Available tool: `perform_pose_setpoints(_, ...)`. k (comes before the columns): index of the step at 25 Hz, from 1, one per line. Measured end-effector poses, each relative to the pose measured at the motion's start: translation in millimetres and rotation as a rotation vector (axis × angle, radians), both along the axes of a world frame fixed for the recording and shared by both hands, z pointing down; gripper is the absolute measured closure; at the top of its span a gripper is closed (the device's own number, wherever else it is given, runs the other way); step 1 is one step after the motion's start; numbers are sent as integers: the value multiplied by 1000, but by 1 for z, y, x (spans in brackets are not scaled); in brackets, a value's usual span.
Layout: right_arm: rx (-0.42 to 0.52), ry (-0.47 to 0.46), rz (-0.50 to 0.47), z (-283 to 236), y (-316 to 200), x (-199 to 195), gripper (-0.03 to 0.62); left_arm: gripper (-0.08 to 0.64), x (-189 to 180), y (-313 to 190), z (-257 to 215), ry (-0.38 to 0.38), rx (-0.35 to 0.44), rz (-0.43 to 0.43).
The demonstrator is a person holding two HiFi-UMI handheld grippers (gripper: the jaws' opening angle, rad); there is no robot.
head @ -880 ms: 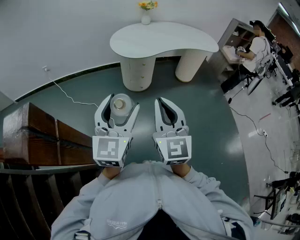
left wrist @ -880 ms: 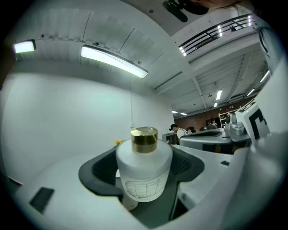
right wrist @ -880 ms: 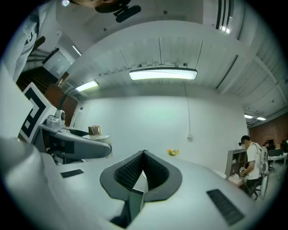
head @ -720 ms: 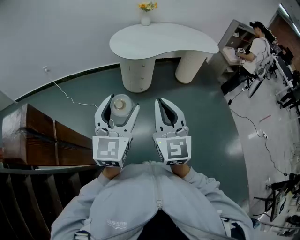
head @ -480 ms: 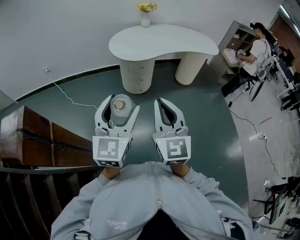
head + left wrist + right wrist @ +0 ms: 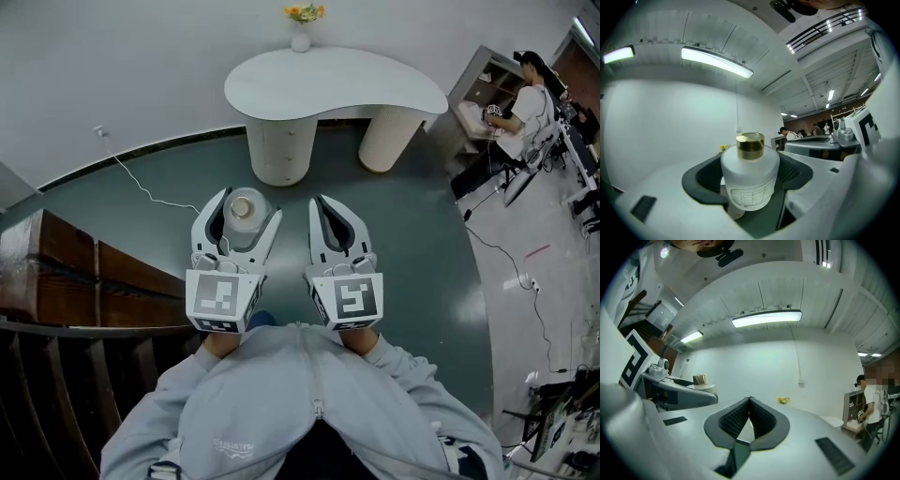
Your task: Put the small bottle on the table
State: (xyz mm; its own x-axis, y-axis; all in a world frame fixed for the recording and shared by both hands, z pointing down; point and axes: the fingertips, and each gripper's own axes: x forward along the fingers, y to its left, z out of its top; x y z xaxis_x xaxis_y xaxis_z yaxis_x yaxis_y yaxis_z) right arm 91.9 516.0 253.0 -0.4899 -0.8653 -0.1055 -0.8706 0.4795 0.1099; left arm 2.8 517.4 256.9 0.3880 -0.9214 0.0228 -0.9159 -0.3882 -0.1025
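Note:
A small frosted white bottle (image 6: pixel 243 214) with a gold cap stands upright between the jaws of my left gripper (image 6: pixel 238 212), which is shut on it. In the left gripper view the bottle (image 6: pixel 750 179) fills the middle, pressed between the dark ribbed pads (image 6: pixel 708 174). My right gripper (image 6: pixel 328 212) hovers beside it, shut and holding nothing; in the right gripper view its fingertips (image 6: pixel 749 405) meet. The white kidney-shaped table (image 6: pixel 333 82) stands ahead by the wall, some way beyond both grippers. A small vase of flowers (image 6: pixel 301 26) sits at its back edge.
A dark wooden bench or rail (image 6: pixel 66 281) runs along my left. A white cable (image 6: pixel 141 183) trails over the green floor. At the right a person (image 6: pixel 525 98) stands at a desk among chairs and cables.
The view has shifted slightly, so the table and room sit a bit further right. Both grippers and the bottle keep the same places in the view.

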Motion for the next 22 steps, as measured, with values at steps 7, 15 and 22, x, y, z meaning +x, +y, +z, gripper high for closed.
perform_pose_setpoints(7,-37,8,8,15,-22,-9,566,227,-14,-26,11,19,-11,-7)
perform_pose_setpoints(15,-23,27,25,18,-83,-24,566,227,-25,-89,14,31,-5,20)
perform_pose_setpoints(22,-20,23,35,16,-147,-43,566,227,-42,-153,15,32,-10,33)
